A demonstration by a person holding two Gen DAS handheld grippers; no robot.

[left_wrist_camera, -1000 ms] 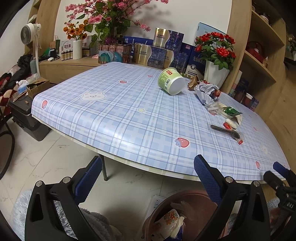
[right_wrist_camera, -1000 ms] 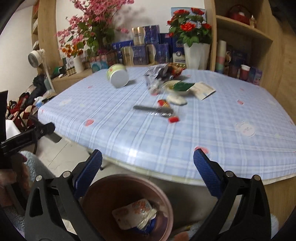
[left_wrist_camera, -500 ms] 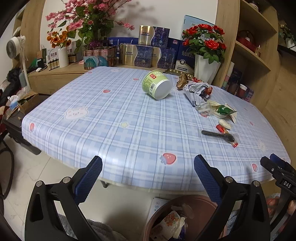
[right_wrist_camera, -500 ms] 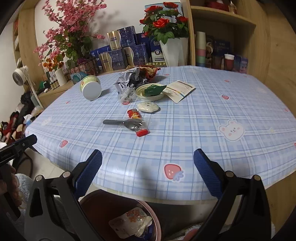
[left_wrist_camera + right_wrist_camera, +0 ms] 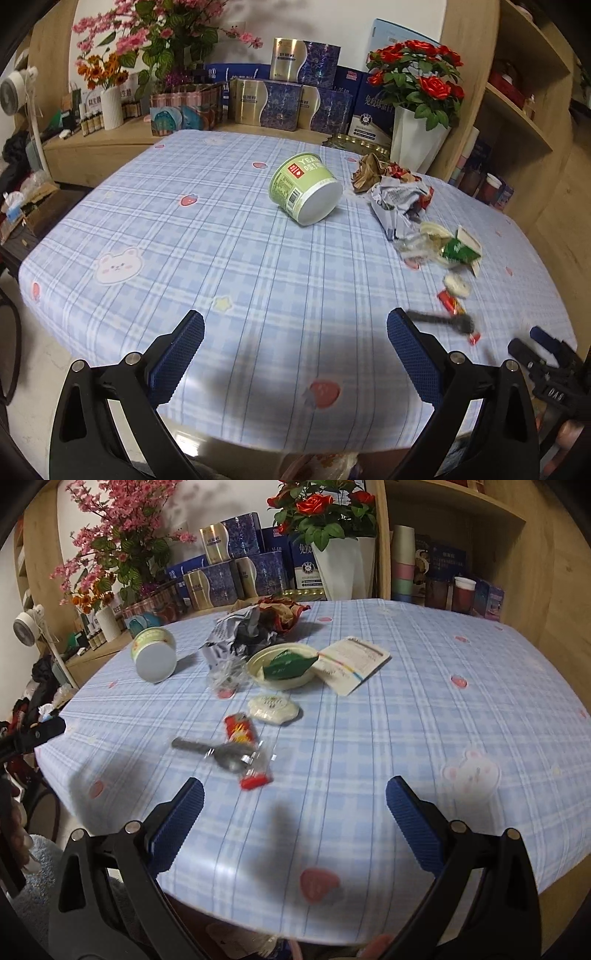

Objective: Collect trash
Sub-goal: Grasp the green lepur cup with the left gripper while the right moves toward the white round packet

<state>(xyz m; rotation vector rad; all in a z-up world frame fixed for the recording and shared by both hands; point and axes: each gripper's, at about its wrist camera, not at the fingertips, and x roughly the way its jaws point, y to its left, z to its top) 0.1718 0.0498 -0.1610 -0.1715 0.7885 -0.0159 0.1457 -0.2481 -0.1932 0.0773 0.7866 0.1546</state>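
Trash lies on the blue plaid table (image 5: 184,266). A green noodle cup (image 5: 304,188) lies on its side; it also shows in the right wrist view (image 5: 154,654). Crumpled wrappers (image 5: 397,195) lie beside it. A lid with a green packet (image 5: 282,665), a paper sheet (image 5: 352,663), a white round piece (image 5: 272,709), a red wrapper (image 5: 242,730) and a black spoon (image 5: 218,751) lie closer. My left gripper (image 5: 295,349) is open and empty over the table's front edge. My right gripper (image 5: 294,816) is open and empty, just short of the spoon.
A white vase of red roses (image 5: 415,142) and stacked gift boxes (image 5: 284,92) stand behind the table. Wooden shelves (image 5: 461,554) are at the right. The brown bin's rim (image 5: 303,463) peeks below the table edge. A fan (image 5: 16,88) stands at the left.
Both grippers have risen and moved forward over the table's front edge. The brown bin has dropped almost out of both views. Both stay open and empty.
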